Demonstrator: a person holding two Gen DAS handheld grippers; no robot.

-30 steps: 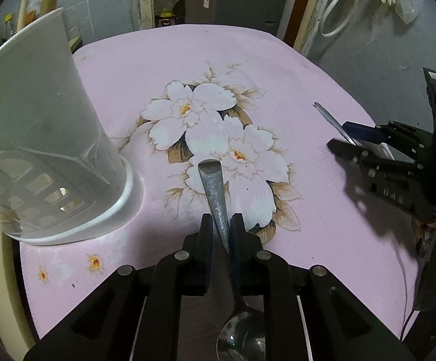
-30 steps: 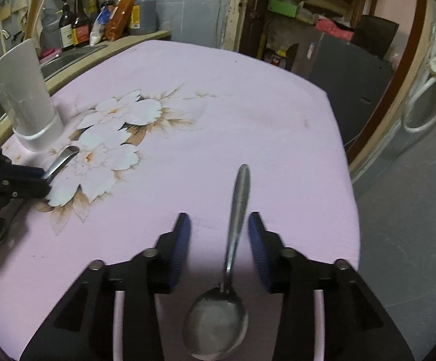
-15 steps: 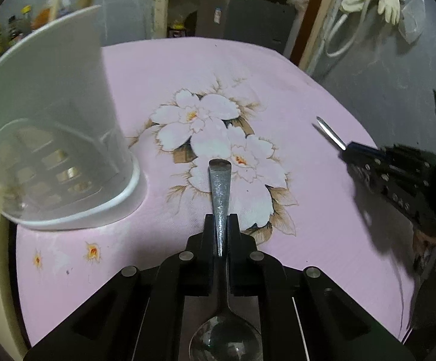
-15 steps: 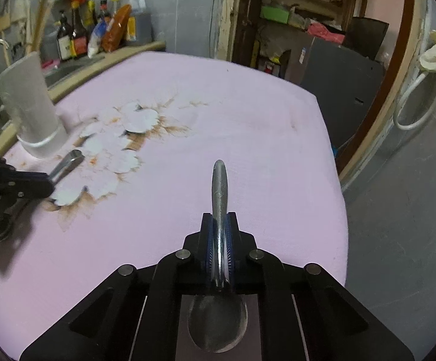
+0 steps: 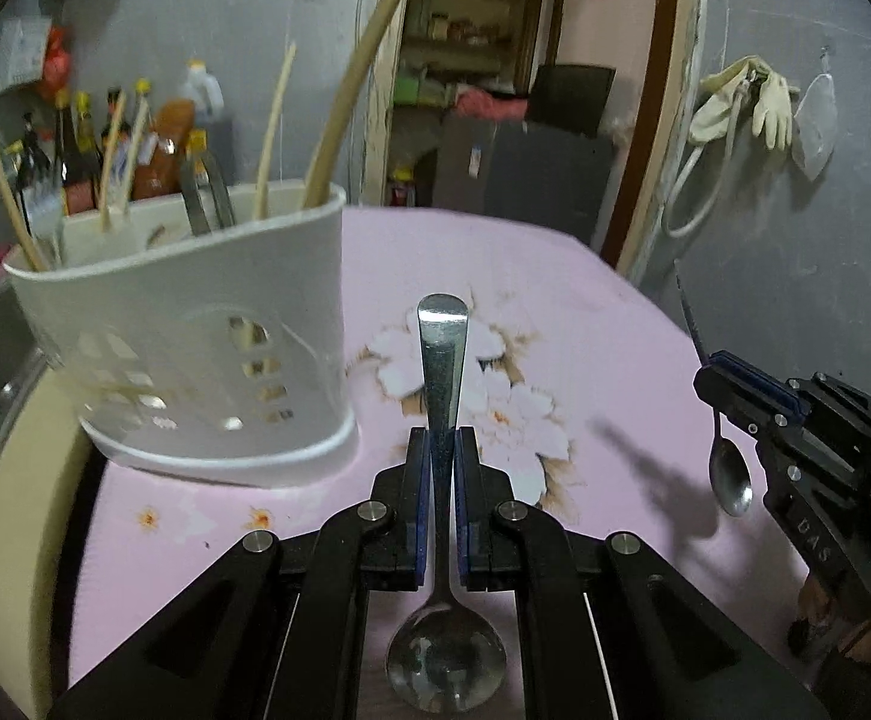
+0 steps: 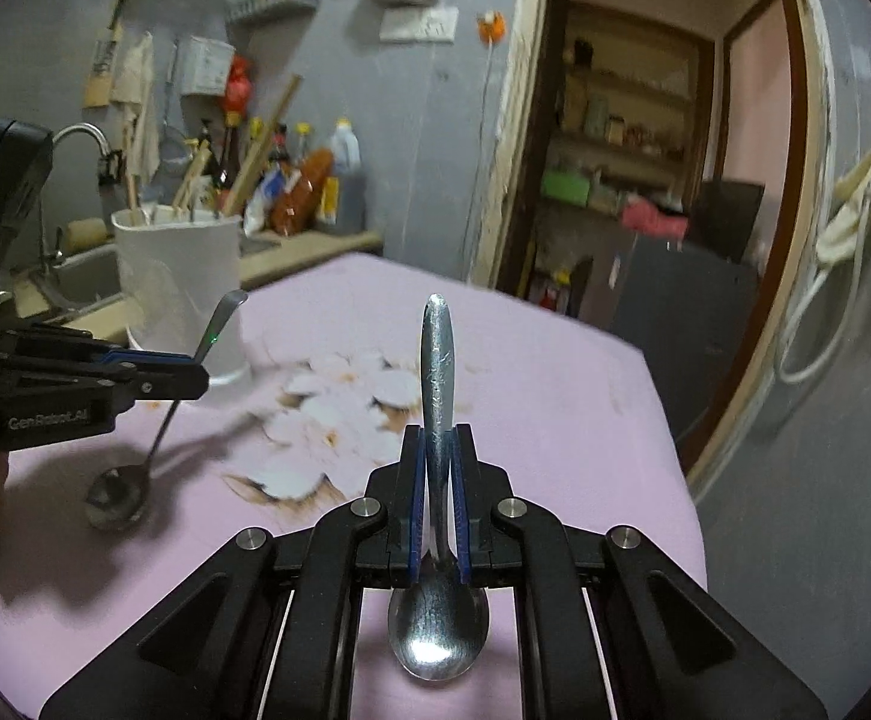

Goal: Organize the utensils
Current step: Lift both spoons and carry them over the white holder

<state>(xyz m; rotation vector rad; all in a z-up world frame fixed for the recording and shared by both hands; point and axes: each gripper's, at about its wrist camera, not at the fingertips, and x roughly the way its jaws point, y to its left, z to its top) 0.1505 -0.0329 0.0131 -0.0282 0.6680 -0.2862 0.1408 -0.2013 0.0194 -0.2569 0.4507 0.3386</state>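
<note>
While both spoons are hanging clear of the table, you are carrying them toward the holder.
Left gripper (image 5: 442, 450): jaws pinching the left spoon (image 5: 442, 360) mid-handle, bowl trailing low, so the handle is pointing forward.
Right gripper (image 6: 439, 450): jaws pinching the right spoon (image 6: 439, 372) near its neck.
Utensil holder (image 5: 195, 336): standing by the table's (image 5: 585, 312) left edge, chopsticks (image 5: 339, 102) already inside.
Pose: you are tilting both grippers upward.

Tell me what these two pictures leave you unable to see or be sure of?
- Left wrist view: the white utensil holder is motion-blurred; its wall hides the lower ends of the sticks and tongs inside.
- Left wrist view: the left claw covers the middle of its spoon.
- Right wrist view: the bottles by the wall are too small and soft to read.
- Right wrist view: the right claw hides its spoon's neck.
</note>
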